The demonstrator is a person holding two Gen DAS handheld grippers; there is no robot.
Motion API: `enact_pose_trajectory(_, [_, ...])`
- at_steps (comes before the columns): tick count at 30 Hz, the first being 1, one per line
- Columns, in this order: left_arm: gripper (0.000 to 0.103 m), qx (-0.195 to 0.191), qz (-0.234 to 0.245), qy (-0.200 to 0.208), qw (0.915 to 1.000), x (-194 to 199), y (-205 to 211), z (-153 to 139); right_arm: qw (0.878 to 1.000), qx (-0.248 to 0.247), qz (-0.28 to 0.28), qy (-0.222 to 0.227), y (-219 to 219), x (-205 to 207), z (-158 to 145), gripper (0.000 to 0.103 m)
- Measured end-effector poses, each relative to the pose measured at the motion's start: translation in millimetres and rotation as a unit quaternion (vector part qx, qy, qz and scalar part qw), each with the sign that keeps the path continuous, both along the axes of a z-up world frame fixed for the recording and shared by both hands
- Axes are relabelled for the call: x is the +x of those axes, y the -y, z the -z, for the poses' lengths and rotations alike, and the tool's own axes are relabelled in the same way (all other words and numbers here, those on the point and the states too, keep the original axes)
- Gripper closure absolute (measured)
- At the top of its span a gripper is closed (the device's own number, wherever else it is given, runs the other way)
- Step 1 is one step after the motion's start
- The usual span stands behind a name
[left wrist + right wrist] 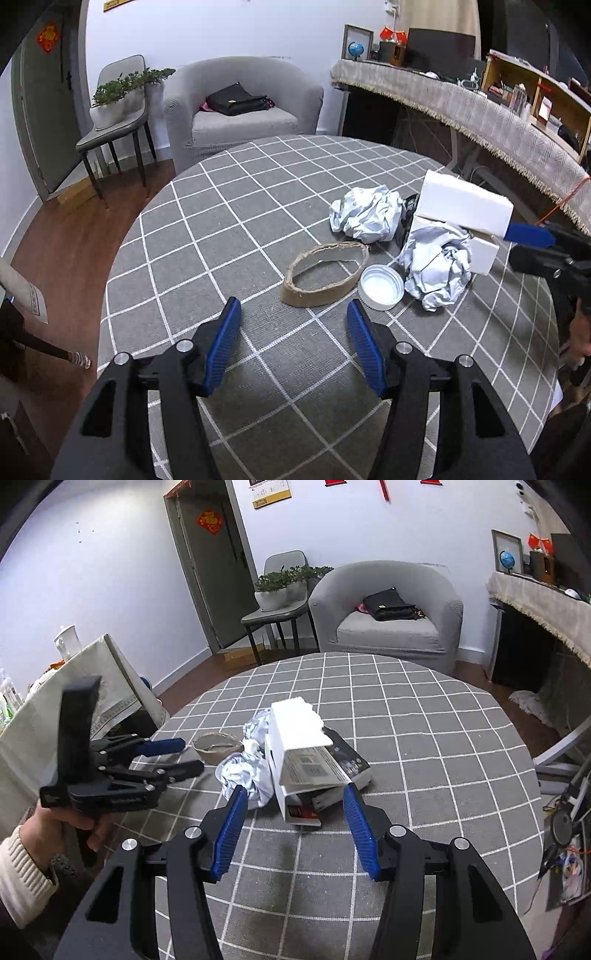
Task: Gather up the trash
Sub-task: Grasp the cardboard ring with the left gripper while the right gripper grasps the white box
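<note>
Listing, left wrist view: left gripper (pixel 293 314), jaws apart, holding nothing, over checked tablecloth (pixel 236 236). Ahead lie cardboard ring (pixel 325 273), metal lid (pixel 381 287) touching it, two crumpled paper balls (pixel 365 218) (pixel 437 269), white box (pixel 463 208).

Right wrist view: right gripper (pixel 293 797), jaws apart, empty, just before the white box (pixel 299 731); crumpled paper (pixel 245 771) beside it; cardboard ring (pixel 218 746) beyond.

Near side: bare checked table (pixel 258 229) lies between both wide-open grippers and the trash.
Left path: cardboard ring (pixel 325 275) and metal lid (pixel 380 288) sit closest.
Right path: white box (pixel 299 746) stands tallest, crumpled paper (pixel 247 775) touching its left side.
Far side: open tabletop behind the pile.
</note>
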State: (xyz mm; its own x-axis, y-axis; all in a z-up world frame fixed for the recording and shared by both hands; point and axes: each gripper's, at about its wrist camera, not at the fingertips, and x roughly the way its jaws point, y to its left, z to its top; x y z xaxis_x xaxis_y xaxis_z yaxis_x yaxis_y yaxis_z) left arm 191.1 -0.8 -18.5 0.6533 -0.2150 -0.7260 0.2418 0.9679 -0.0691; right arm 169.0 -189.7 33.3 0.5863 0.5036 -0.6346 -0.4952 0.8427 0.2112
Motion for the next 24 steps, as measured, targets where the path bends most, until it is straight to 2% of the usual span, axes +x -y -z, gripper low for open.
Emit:
enact_pose_trajectory(9, [0.04, 0.001, 0.029, -0.01, 0.9995, 18.4, 3.9, 2.3, 1.0, 0.017, -0.006, -0.017, -5.1, 13.8, 3.0, 0.048])
enact_pose_trajectory(16, [0.04, 0.001, 0.056, -0.02, 0.9982, 35.5, 10.7, 1.5, 0.999, 0.021, -0.029, -0.013, -9.0, 28.4, 6.1, 0.062])
enact_pose_trajectory(24, [0.042, 0.005, 0.081, -0.033, 0.9961, 40.8, 20.2, 1.6, 0.999, 0.037, -0.037, -0.014, -17.0, 40.3, 5.8, 0.068])
